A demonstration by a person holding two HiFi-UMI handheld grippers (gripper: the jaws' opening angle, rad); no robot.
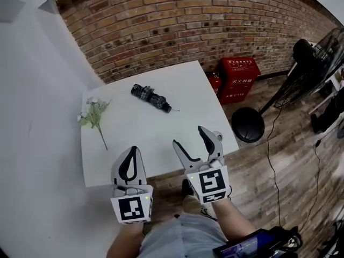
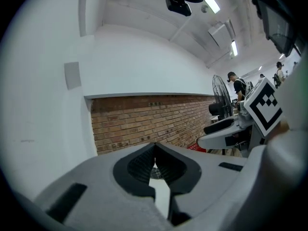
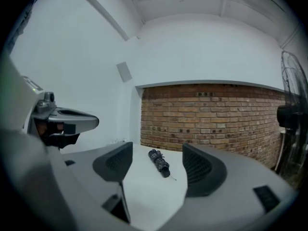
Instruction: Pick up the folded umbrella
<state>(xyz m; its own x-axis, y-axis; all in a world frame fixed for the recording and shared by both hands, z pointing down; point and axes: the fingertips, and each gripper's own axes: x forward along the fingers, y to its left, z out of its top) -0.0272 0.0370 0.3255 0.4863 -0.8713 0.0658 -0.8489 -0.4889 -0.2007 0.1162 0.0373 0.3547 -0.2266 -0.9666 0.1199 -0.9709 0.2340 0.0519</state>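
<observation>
The folded umbrella (image 1: 152,98), dark with a checked pattern, lies on the white table (image 1: 183,98) toward its far side, its strap end pointing right. Both grippers hang over the table's near edge, well short of it. My left gripper (image 1: 133,151) is shut with nothing in it; in the left gripper view the left gripper (image 2: 154,149) shows its jaws meeting at the tips. My right gripper (image 1: 189,136) stands open and empty. In the right gripper view the umbrella (image 3: 159,162) lies far ahead, framed between the jaws of the right gripper (image 3: 157,150).
A sprig of artificial flowers (image 1: 95,115) lies at the table's left side. Red crates (image 1: 239,78) stand against the brick wall (image 1: 177,20) right of the table. A standing fan's black base (image 1: 248,124) sits on the wooden floor by the table's right corner.
</observation>
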